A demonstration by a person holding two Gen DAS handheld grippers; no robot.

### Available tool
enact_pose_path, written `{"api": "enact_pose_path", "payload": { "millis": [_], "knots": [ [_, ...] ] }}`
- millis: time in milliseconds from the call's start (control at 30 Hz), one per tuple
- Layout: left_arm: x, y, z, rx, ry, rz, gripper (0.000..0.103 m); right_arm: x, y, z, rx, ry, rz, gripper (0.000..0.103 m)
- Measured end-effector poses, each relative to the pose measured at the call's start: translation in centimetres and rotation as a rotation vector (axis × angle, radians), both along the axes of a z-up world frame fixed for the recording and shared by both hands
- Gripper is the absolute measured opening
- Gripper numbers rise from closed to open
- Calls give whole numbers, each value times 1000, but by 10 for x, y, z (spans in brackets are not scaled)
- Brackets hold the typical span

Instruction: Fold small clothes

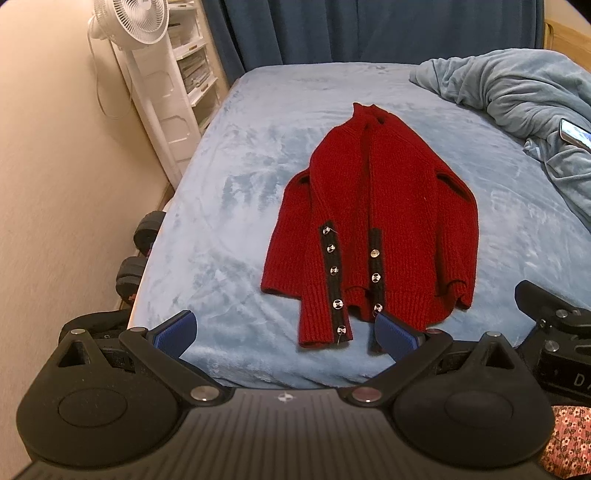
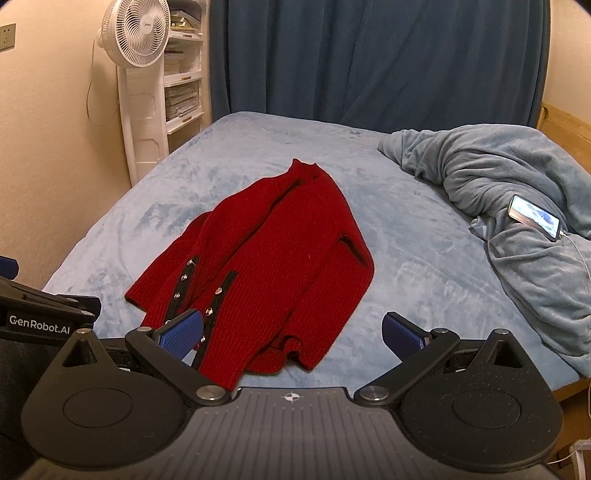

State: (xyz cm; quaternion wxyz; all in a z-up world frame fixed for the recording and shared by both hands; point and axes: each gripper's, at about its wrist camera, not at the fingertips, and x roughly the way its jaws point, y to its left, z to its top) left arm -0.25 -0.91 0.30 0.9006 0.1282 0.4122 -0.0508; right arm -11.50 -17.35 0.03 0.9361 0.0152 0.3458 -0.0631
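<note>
A small red knitted cardigan (image 1: 373, 221) lies flat on the light blue bed (image 1: 236, 184), collar far, hem near me, both sleeves folded in over the front. Black cuff strips carry several shiny buttons (image 1: 334, 270). My left gripper (image 1: 286, 332) hovers open just short of the hem, nothing between its blue pads (image 1: 177, 330). In the right wrist view the cardigan (image 2: 280, 251) lies ahead and left. My right gripper (image 2: 291, 334) is open above the hem's near edge, holding nothing, with one blue pad (image 2: 184, 332) over the buttoned cuff.
A crumpled blue blanket (image 2: 498, 192) is heaped at the right of the bed, a lit phone (image 2: 533, 220) with a cable on it. A white standing fan (image 2: 135, 33) and shelves stand at the left wall, dumbbells (image 1: 147, 229) on the floor. Dark curtains (image 2: 369, 55) hang behind.
</note>
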Motion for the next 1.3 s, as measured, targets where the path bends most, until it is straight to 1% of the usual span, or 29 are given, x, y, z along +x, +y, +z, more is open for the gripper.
{"api": "enact_pose_path", "payload": {
  "millis": [867, 1300],
  "knots": [
    [-1, -1, -3, -5, 6, 2, 103, -2, -1, -6, 1, 7, -2, 102],
    [5, 3, -11, -8, 26, 2, 103, 0, 0, -13, 6, 26, -2, 102]
  ]
}}
